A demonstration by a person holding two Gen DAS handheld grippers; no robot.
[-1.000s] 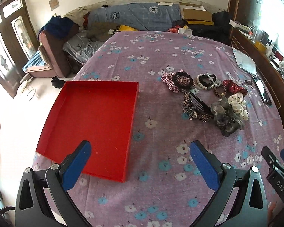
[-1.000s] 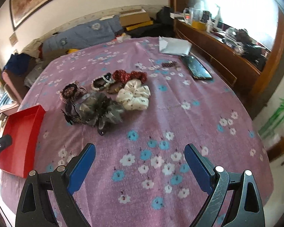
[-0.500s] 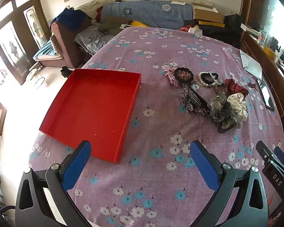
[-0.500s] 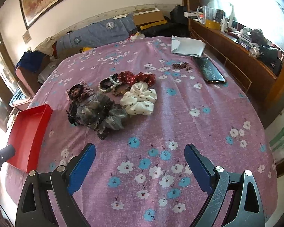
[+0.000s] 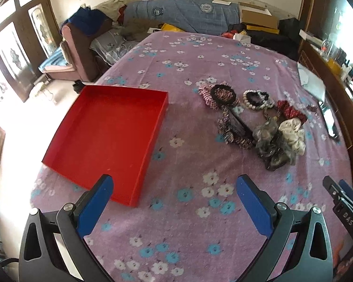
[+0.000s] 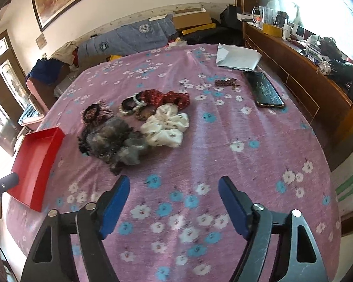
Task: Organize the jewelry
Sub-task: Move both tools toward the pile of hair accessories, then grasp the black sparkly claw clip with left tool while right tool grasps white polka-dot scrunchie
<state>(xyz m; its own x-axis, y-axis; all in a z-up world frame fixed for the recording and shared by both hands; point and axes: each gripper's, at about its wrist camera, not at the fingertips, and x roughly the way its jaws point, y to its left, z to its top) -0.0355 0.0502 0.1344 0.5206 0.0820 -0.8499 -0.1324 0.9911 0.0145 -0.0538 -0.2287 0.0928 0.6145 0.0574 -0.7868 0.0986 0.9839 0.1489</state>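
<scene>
Narrowing a little just now, the jaws of the right gripper [image 6: 174, 188] are still spread with only the flowered cloth between them; nothing is pinched. They hover just short of the grey gauzy scrunchie [image 6: 116, 142], probably so that one piece can be taken from the near edge of the heap. The left gripper [image 5: 174, 192] also has its jaws spread wide and empty, waiting above the near corner of the red tray [image 5: 106, 138].

The jewelry lies in one heap on the tabletop [image 6: 235, 127]: a white scrunchie [image 6: 166, 127] touching the grey one, a red scrunchie [image 6: 167, 96] behind it, pearl bracelets [image 6: 131, 104] and a dark beaded hair tie [image 6: 94, 114]. The tray is bare and stands well apart to the left, so I think sorting has not begun. A phone [image 6: 263, 89] and some papers [image 6: 237, 57] lie farther back, near the wooden sideboard.
</scene>
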